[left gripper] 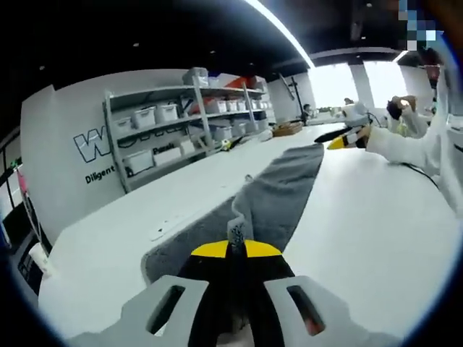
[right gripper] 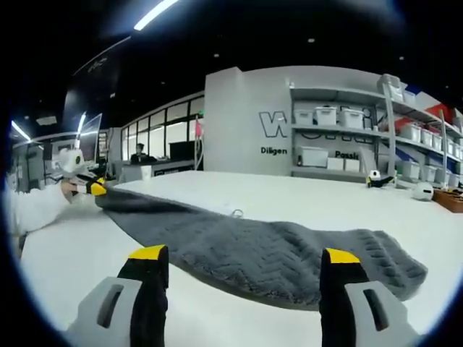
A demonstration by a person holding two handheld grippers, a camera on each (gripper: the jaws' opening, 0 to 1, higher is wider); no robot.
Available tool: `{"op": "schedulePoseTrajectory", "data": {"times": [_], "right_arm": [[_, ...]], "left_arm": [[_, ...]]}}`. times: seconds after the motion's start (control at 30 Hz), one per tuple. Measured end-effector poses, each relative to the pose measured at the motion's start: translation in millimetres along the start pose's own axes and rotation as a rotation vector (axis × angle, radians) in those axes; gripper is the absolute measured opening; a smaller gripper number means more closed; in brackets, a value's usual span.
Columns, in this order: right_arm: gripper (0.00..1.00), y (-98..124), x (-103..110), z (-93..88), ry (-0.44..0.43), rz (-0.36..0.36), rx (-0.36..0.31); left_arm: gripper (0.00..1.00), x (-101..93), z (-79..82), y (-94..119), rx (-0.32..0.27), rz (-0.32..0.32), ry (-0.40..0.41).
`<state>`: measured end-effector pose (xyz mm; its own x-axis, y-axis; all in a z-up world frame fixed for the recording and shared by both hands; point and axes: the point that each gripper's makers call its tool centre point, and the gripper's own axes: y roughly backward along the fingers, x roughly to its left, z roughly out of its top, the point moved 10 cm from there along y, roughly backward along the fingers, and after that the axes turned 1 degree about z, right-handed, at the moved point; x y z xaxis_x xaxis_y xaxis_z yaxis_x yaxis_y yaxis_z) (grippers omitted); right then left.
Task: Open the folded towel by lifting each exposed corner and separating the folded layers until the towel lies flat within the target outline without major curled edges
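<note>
White table point(right gripper: 239, 188), one grey towel point(right gripper: 268, 249), two grippers point(left gripper: 235, 249) point(right gripper: 246, 264).

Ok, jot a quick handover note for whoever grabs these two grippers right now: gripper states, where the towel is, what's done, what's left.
Left gripper: shut on the grey towel, pinching one raised end.
Right gripper: open, holding nothing, jaws straddling the towel's other end.
Towel: stretched as a long strip on the white table, folded lengthwise by the look of it.
Done: towel pulled out lengthwise.
Left: probably open the remaining fold and flatten the edges; I can't make out a target outline.
</note>
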<state>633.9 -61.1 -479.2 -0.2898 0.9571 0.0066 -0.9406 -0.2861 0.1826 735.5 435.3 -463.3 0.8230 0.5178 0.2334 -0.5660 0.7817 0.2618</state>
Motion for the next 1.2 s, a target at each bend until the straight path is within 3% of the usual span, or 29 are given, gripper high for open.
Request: {"op": "schedulePoseTrajectory", "data": {"times": [0.27,0.5,0.97,1.2], "right_arm": [[0.86,0.6,-0.7,0.3,-0.002,0.001,-0.002],[0.85,0.1,-0.2,-0.5,-0.002,0.0,0.002],[0.85,-3.5,-0.6,-4.1,0.002,0.0,0.021],[0.85,-4.2,-0.7,-5.9,0.002,0.002,0.029]], "left_arm": [[0.04,-28.7,-3.6,14.6,0.0,-0.067,-0.023],[0.04,-43.2,-17.8,22.9,0.065,-0.096,-0.092],[0.04,-50.5,-42.1,27.5,0.041,-0.086,-0.003],[0.07,-50.9,-40.9,28.7,0.024,-0.083,0.003]]}}
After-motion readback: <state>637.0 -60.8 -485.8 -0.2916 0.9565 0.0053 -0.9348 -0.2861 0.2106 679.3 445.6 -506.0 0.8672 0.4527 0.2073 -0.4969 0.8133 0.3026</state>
